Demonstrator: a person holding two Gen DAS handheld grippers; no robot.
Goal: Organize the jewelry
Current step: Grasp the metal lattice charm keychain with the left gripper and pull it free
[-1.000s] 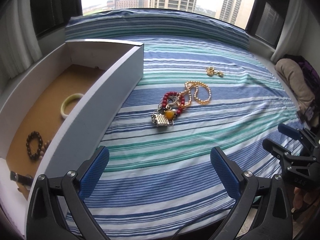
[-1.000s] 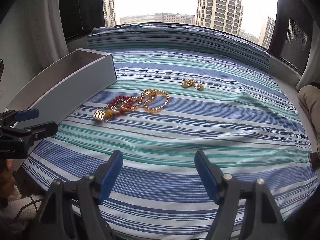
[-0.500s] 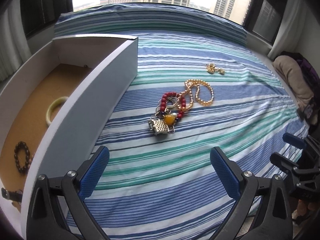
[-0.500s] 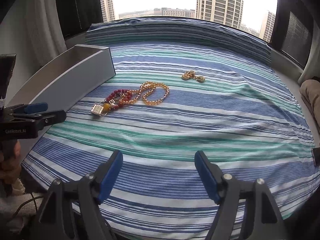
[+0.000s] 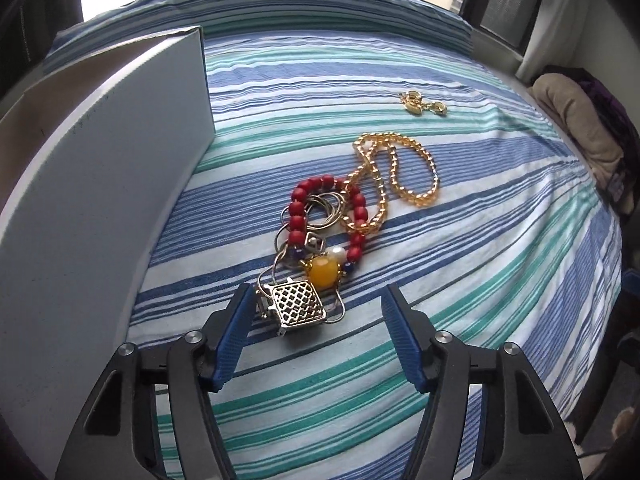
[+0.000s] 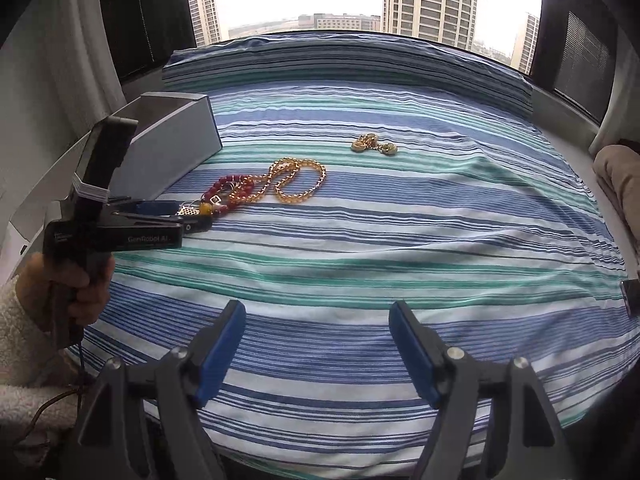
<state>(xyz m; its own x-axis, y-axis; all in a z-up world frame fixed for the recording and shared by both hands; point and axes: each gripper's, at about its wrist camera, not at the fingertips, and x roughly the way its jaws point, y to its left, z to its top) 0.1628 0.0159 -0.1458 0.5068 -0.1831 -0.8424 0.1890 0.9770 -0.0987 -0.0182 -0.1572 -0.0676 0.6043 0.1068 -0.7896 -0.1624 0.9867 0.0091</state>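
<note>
**Left gripper set over gold lattice pendant**

Left gripper (image 5: 316,312) is lowered onto the jewelry tangle (image 5: 332,224) on the striped bedspread (image 5: 460,280), beside the white box (image 5: 120,160); its jaws have just been closing, pendant (image 5: 298,308) between, pads not yet pressing. Right gripper (image 6: 316,340) is held open, empty, well apart, likely kept clear of the pick

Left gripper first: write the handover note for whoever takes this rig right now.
Left gripper: jaws just closing around the gold lattice charm, pads not yet pressing it.
Right gripper: open, empty, over bare striped bedspread.
Red bead bracelet, amber bead strand and gold clasp piece lie on the bedspread beside the white box.
Left: move all of these into the box.
</note>
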